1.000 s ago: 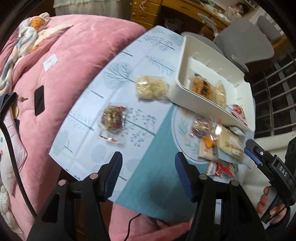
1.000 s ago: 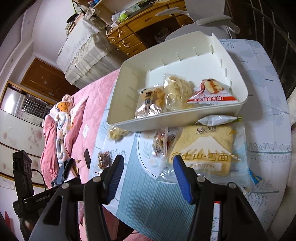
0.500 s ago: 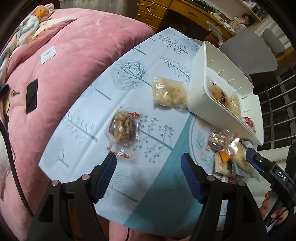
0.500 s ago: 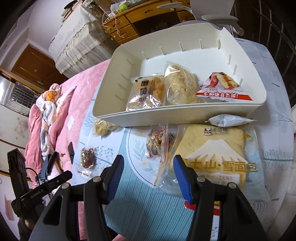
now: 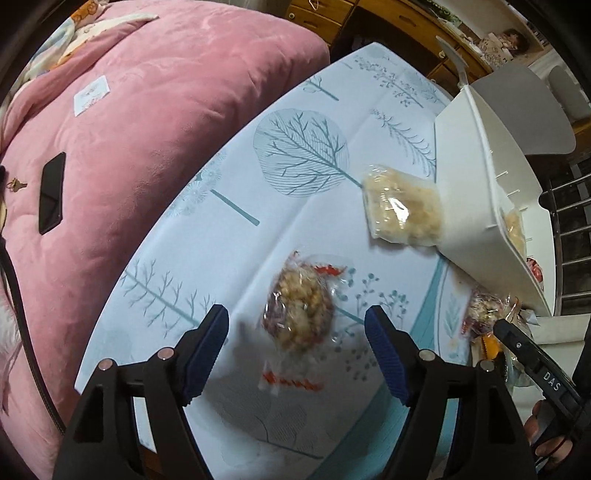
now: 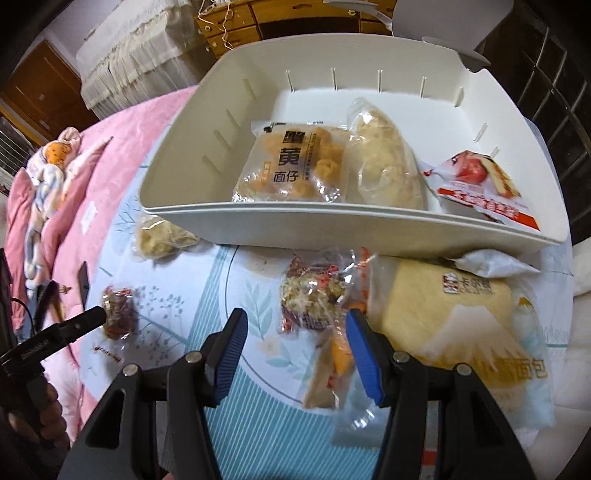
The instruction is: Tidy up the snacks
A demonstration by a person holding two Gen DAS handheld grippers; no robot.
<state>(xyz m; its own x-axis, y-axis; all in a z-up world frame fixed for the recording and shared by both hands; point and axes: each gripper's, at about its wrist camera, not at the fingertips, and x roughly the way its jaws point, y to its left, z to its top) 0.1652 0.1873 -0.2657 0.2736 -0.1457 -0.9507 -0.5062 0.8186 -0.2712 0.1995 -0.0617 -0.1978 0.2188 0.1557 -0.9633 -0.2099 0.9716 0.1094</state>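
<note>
My left gripper (image 5: 296,345) is open, low over a round nut-cake packet (image 5: 297,314) that lies between its fingers on the tablecloth. A pale puffed-snack bag (image 5: 402,210) lies beyond it against the white bin (image 5: 476,206). My right gripper (image 6: 293,349) is open just before a mixed-nut packet (image 6: 314,295) and an orange-filled packet (image 6: 328,373). A large bread bag (image 6: 461,325) lies to its right. The white bin (image 6: 354,225) holds three snack bags. The left gripper (image 6: 88,317) shows at the left over the nut-cake packet (image 6: 118,317).
A pink quilt (image 5: 129,155) with a black phone (image 5: 51,192) lies left of the table. A grey chair (image 5: 524,107) and wooden drawers (image 6: 295,14) stand behind the bin. A small white packet (image 6: 491,262) rests against the bin's front wall.
My left gripper has moved forward and down onto the nut-cake packet. My right gripper has moved forward and lower toward the mixed-nut packet and the bin.
</note>
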